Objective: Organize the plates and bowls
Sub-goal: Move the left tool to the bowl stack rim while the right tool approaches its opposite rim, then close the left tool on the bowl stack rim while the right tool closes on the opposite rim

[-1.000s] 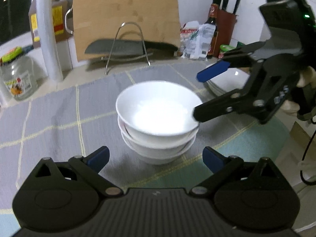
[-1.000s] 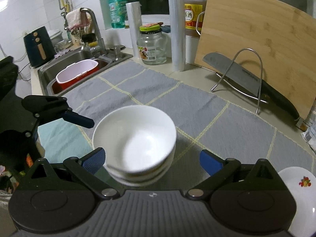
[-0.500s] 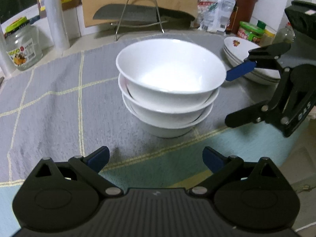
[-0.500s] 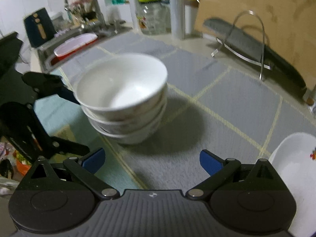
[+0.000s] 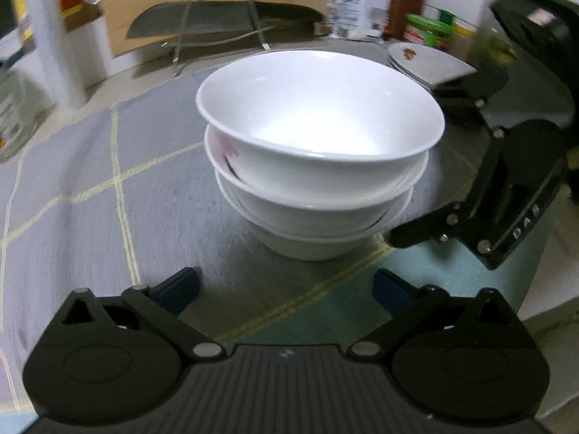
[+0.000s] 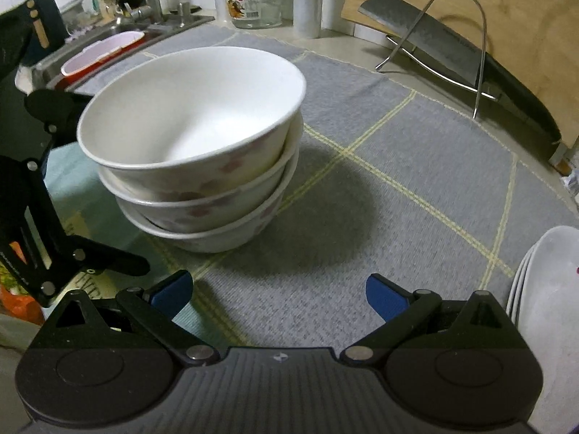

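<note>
1. A kitchen tabletop (image 6: 336, 41) carries a grey woven mat with yellow grid lines (image 6: 416, 152), and a sink (image 6: 119, 32) sits at its far left end in the right wrist view.
2. A stack of three white ceramic bowls with faint pink flower marks (image 5: 318, 159) stands upright on the mat, nested one inside the other, close in front of both cameras.
3. The left gripper (image 5: 286, 285) sits low just before the stack; its blue-padded jaws have just been opening and stand wide apart, with nothing between them.
4. The right gripper (image 6: 278, 291) is beside the stack's right flank, its jaws also spread wide and empty; its black body shows at the right edge of the left wrist view.
5. A pile of white plates with a small red motif (image 5: 427, 61) lies on the tabletop to the right, apart from the bowls.
6. Behind the mat, a cleaver with a dark blade (image 6: 434, 50) rests on a bent wire stand (image 6: 466, 36), against a leaning wooden cutting board (image 6: 506, 11).
7. A clear glass jar (image 6: 253, 0) stands near the sink.
</note>
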`<state>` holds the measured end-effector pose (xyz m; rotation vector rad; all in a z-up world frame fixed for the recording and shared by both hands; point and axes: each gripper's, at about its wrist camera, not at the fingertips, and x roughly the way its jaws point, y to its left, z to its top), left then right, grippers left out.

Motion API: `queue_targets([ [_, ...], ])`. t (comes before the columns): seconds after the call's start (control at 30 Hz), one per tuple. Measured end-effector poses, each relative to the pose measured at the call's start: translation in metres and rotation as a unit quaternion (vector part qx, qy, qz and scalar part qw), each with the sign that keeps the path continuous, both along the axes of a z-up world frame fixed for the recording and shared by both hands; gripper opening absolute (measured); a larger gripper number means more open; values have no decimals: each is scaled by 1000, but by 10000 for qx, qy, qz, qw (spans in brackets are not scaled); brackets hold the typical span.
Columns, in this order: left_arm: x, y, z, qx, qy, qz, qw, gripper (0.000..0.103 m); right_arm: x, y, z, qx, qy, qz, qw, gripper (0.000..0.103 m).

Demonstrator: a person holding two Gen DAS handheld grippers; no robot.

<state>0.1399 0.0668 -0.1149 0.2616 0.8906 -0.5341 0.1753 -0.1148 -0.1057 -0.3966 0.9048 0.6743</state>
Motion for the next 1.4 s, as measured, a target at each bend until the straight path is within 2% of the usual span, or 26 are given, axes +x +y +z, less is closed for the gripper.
queue_targets([
  [0.03, 1, -1, -1, 93, -57, -129, 9999, 103, -1, 3, -1, -64, -61, -24, 10000, 103],
  [0.3, 7, 9, -6, -93, -320, -861, 9957, 103, -8, 0, -5, 155, -333, -124, 9993, 103],
  [0.6, 5, 18, -10, -337, -608, -1231, 9900, 103, -9, 0, -7, 228, -427, -262, 9985, 103],
  [0.9, 14, 16, -9, -334, -552, -1664, 9839, 103, -5, 4, -7, 162, -375, -257, 9988, 103],
  [1.1, 21, 24, -6, -569, -493, -1974, 9774, 102, -4, 9, -2, 55, -323, 26, 9995, 103],
  [1.4, 31, 31, 8, -642, -732, -2386, 9662, 102, -4, 22, 11, 48, -411, 923, 9949, 103],
])
